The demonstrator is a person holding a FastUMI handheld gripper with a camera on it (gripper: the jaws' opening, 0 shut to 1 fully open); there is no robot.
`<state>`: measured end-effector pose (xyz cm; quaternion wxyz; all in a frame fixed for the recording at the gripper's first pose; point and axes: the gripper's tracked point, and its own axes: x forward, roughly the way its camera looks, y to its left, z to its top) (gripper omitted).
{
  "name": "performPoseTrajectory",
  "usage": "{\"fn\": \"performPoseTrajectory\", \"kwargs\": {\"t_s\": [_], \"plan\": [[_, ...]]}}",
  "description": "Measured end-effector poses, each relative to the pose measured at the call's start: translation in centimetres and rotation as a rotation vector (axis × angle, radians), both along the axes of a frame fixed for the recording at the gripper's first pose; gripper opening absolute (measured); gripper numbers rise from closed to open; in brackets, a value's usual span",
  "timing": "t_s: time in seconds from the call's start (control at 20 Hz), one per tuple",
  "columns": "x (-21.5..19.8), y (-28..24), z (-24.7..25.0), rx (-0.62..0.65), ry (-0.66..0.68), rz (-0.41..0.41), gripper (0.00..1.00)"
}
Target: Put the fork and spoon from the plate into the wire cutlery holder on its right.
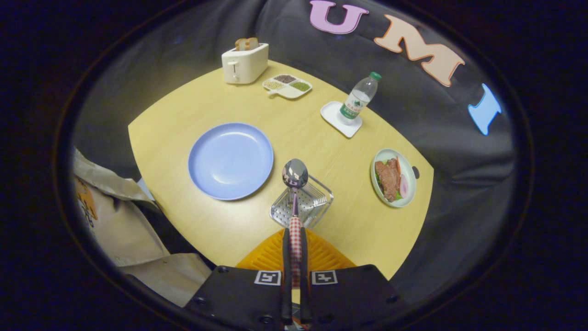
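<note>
Spoon (295,184), checked handle pinched between the closed fingers (294,243), bowl pointing ahead toward 12 o'clock, held in the air above the wire cutlery holder (317,202). Holder standing on the tabletop (183,138), just to the 3 o'clock side of the blue plate (230,161), which lies bare. No fork to be made out on the plate; whether already in the holder, cannot tell through the wire.

Possible troubles from here, as judgement only:
- Grip sits low on the handle, with the heavy bowl far out front. Could pivot or slip between the fingers if tilted quickly.
- Spoon lies nearly flat over the holder. If released so, likely to rest across the rim or slide off onto the tabletop instead of dropping inside.
- Holder looks light. A push from the spoon against its wall could tip or shove it toward the plate.
- Dish of meat (393,178) near at 3 o'clock of the holder, bottle (359,97) on a white tray at 1 o'clock; well apart, small risk.
</note>
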<state>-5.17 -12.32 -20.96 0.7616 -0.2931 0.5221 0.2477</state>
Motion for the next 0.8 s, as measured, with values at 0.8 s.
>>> {"fn": "performPoseTrajectory", "kwargs": {"t_s": [0.8], "plan": [[2.1, -3.5, -2.8, -0.158, 0.310, 0.132, 0.10]]}}
